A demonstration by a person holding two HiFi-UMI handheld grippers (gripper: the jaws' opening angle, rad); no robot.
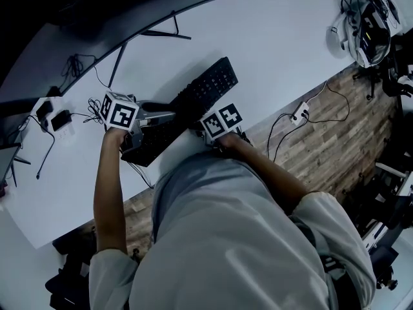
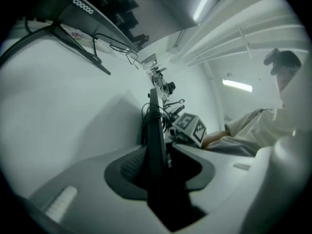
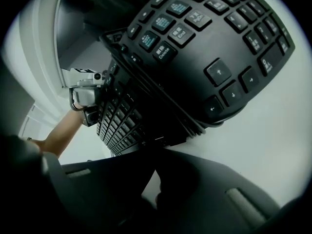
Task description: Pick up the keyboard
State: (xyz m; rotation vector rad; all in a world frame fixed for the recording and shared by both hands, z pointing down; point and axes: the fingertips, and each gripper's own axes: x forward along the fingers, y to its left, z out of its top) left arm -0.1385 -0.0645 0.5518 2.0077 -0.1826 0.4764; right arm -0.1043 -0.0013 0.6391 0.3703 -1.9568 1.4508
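A black keyboard (image 1: 205, 90) lies diagonally across the white table (image 1: 277, 37). My left gripper (image 1: 157, 117) is shut on its left end. In the left gripper view the keyboard (image 2: 157, 130) runs edge-on between the jaws of the left gripper (image 2: 158, 167). My right gripper (image 1: 201, 126) holds the keyboard's near long edge, just under its marker cube (image 1: 221, 121). In the right gripper view the keyboard (image 3: 204, 43) fills the top, and its edge sits in the right gripper (image 3: 155, 147). The left gripper (image 3: 87, 94) shows at the keyboard's far end. Whether the keyboard is off the table I cannot tell.
A dark monitor (image 1: 97, 8) on a thin-legged stand (image 1: 155, 34) spans the back left. Cables and a power adapter (image 1: 59, 119) lie at the left. A headset and cables (image 1: 364, 24) sit at the back right. A small white adapter (image 1: 301, 113) rests at the table's edge.
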